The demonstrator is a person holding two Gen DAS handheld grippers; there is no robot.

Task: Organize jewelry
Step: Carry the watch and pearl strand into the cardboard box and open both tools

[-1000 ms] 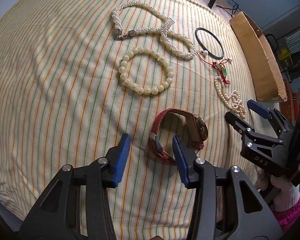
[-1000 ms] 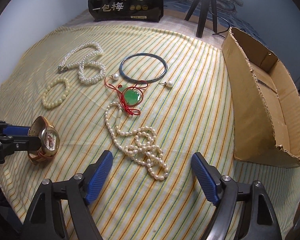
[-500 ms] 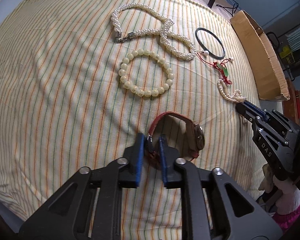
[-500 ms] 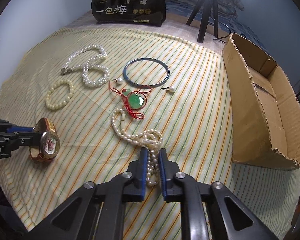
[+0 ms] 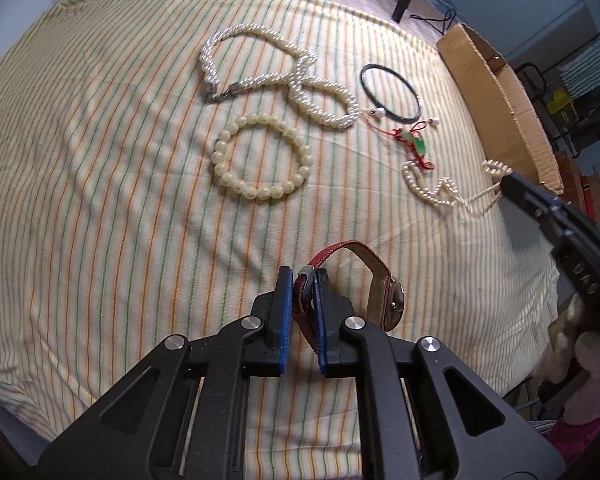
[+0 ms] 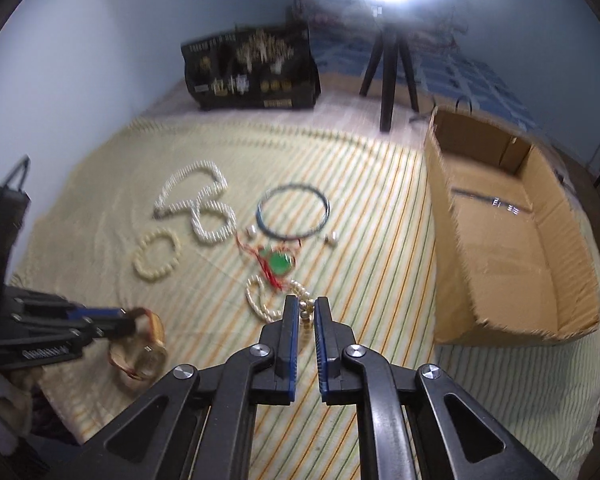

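My left gripper (image 5: pixel 303 280) is shut on the red strap of a gold-faced watch (image 5: pixel 392 300), which hangs lifted off the striped cloth (image 5: pixel 100 160); the watch also shows in the right wrist view (image 6: pixel 148 348). My right gripper (image 6: pixel 306 308) is shut on a thin pearl necklace (image 6: pixel 260 300) and lifts one end, while the rest trails on the cloth (image 5: pixel 432 192). On the cloth lie a twisted pearl necklace (image 5: pixel 300 76), a cream bead bracelet (image 5: pixel 260 156), a dark bangle (image 5: pixel 392 92), a green pendant on red cord (image 5: pixel 416 144) and two pearl earrings (image 6: pixel 252 232).
An open cardboard box (image 6: pixel 512 248) stands at the cloth's right edge. A black printed bag (image 6: pixel 252 68) and a black tripod (image 6: pixel 388 64) stand beyond the far edge. A bright lamp glares at the top of the right wrist view.
Both grippers closed, the left on the watch strap and the right on the thin pearl necklace. Both have since lifted; the necklace is pulled out toward the box.
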